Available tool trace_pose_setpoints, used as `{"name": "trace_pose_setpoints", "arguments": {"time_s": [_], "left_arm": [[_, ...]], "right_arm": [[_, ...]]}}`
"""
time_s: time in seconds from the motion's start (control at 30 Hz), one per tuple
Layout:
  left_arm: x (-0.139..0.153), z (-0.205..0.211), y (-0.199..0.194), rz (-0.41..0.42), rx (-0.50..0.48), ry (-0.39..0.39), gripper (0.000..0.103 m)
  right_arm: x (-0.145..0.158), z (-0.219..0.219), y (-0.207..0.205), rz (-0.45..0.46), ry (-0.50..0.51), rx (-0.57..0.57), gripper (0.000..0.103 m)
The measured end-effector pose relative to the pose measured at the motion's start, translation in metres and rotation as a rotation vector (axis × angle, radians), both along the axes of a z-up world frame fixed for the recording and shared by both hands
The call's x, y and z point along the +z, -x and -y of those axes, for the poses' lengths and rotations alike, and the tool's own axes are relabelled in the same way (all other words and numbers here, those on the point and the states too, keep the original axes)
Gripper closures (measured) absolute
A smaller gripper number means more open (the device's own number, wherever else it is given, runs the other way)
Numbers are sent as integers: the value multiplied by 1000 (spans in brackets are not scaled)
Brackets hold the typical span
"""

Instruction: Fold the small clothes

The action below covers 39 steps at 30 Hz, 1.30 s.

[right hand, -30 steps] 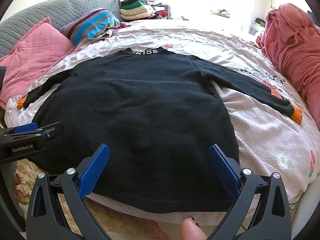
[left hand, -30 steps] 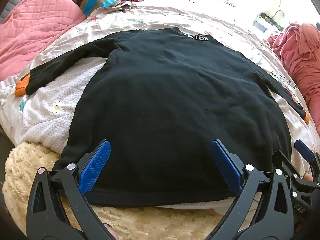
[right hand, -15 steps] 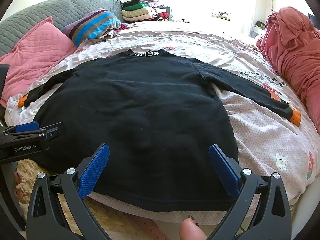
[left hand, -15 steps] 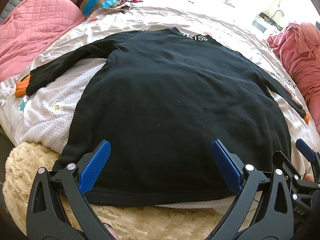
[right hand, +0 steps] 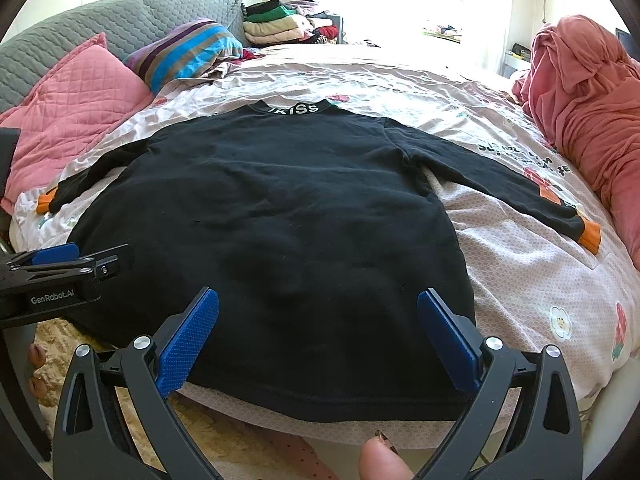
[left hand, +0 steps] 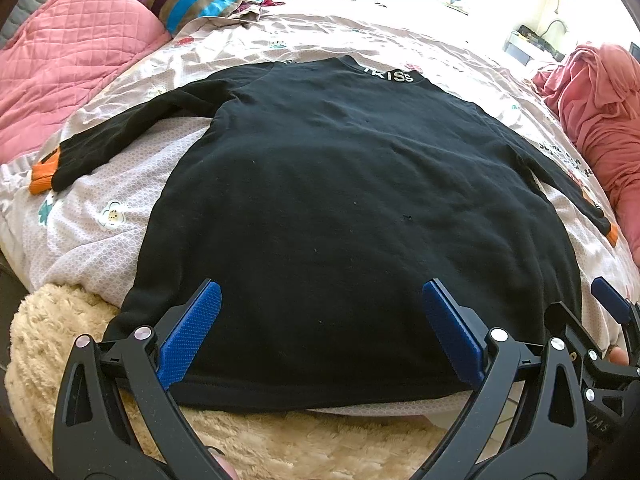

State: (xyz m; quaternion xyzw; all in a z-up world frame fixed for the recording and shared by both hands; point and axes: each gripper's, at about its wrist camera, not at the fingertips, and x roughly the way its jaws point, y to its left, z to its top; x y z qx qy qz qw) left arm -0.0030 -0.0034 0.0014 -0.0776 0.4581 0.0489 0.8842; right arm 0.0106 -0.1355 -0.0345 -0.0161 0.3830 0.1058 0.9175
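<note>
Blue pads of our left gripper [left hand: 320,332] and right gripper [right hand: 318,336] gape wide, empty, over the near hem of the sweater [left hand: 352,208], spread flat on the bed [right hand: 520,264]. Folding looks unstarted; next we likely pinch a sleeve or hem corner.

— Where's the sweater [left hand: 340,208]?
— Flat on the bed [left hand: 320,36], collar far, hem near, sleeves out both ways.
— Pillows [right hand: 80,92]?
— Far left. Clothes pile [right hand: 288,26] behind them, blanket [right hand: 588,92] heaped right.
</note>
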Motion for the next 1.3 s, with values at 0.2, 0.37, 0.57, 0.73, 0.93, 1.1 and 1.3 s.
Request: {"name": "trace_pose_setpoints", "arguments": {"time_s": [0.2,0.37,0.57,0.73,0.93,1.1,1.3], "left_arm": [[0,0,0,-1,1,-1,9],[0,0,0,0,-1,-2,9],[0,0,1,0,-1,-4,9],[0,0,1,0,-2,-6,9],[0,1,-2,-1,-7,-13,9],[1,5,-4,3,-17,-22,9],[3,5,-9,11,-17,-10,9]], "right_arm": [[0,0,0,1,1,0,4],[0,1,0,2,-1,2,4],[0,1,0,3,-2,1,4],[1,2,0,2,-4,-3,4],[3,6,-2,2,-12,-13,4],[5,9,-4,3,-21,-13,4],[5,12,-11,-1,-35,-15,4]]}}
